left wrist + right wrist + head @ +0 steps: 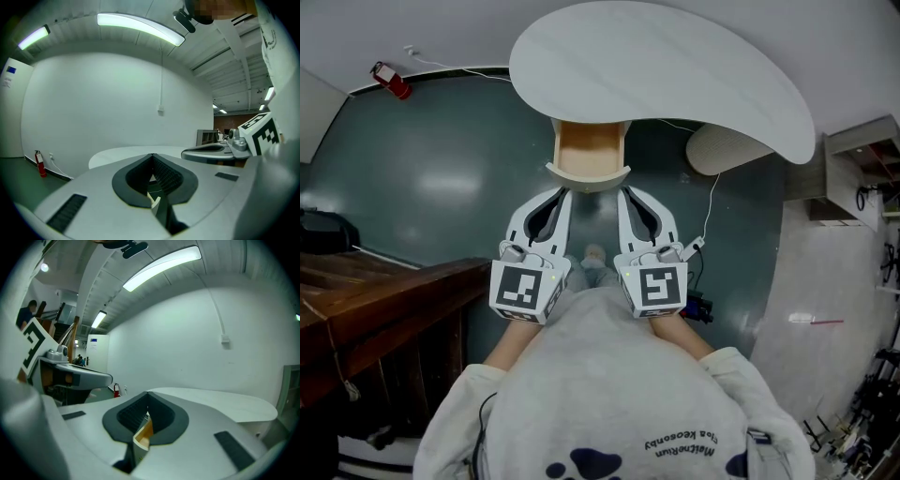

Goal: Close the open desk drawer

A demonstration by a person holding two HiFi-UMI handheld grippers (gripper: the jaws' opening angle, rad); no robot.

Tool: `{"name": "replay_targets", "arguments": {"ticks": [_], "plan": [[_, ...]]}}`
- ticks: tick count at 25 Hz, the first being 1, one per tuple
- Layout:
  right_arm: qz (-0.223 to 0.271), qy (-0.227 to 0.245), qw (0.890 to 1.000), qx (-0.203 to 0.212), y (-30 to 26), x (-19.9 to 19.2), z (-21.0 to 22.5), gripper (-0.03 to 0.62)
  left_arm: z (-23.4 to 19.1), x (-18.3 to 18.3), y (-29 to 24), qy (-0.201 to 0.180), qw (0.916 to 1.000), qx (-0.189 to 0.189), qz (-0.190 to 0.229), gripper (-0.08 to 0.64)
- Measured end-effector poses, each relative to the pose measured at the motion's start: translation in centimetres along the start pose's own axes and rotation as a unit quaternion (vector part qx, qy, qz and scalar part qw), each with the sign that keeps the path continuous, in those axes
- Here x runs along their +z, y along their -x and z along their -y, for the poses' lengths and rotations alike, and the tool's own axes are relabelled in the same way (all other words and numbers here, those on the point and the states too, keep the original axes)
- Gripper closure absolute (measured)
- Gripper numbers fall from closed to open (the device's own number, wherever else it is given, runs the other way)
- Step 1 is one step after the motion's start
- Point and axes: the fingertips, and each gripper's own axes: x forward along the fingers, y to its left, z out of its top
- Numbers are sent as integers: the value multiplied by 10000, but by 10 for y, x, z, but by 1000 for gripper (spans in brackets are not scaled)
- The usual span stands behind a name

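Head view, drawer (591, 152) extends lengthwise down-frame

Drawer (591, 155) pale wood inside; desktop (675, 66) smooth matt white; floor (422, 169) glossy.

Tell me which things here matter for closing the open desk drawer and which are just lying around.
For the job:
- open drawer
- desk
- left gripper, shut
- right gripper, shut

Just around:
- fire extinguisher
- wooden table
- white cable
- shelf unit
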Motion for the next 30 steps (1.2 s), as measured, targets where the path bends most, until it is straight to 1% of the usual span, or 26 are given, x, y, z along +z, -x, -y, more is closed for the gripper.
{"name": "replay_targets", "arguments": {"ticks": [5,9,13,20,24,28,30], "plan": [[-266,-64,9996,-58,-14,-19,5,575,-10,-9,-9,1,9999,-38,-144,551],[-462,-109,9988,-122,-27,-36,3,575,-18,-23,-19,9,9995,-182,-266,551],[-474,-116,9987,-131,-40,-45,0,575,-26,-37,-31,11,9988,-310,-378,551],[-559,-134,9980,-243,-59,-55,3,575,-43,-61,-48,78,9975,-413,-562,551],[-657,-171,9973,-278,-69,-71,4,575,-50,-78,-61,70,9967,-505,-640,551],[-924,-109,9953,-281,-81,-92,6,575,-56,-97,-78,100,9953,-589,-762,551],[-933,-76,9952,-288,-87,-104,8,575,-58,-107,-86,56,9946,-649,-810,551]]}}
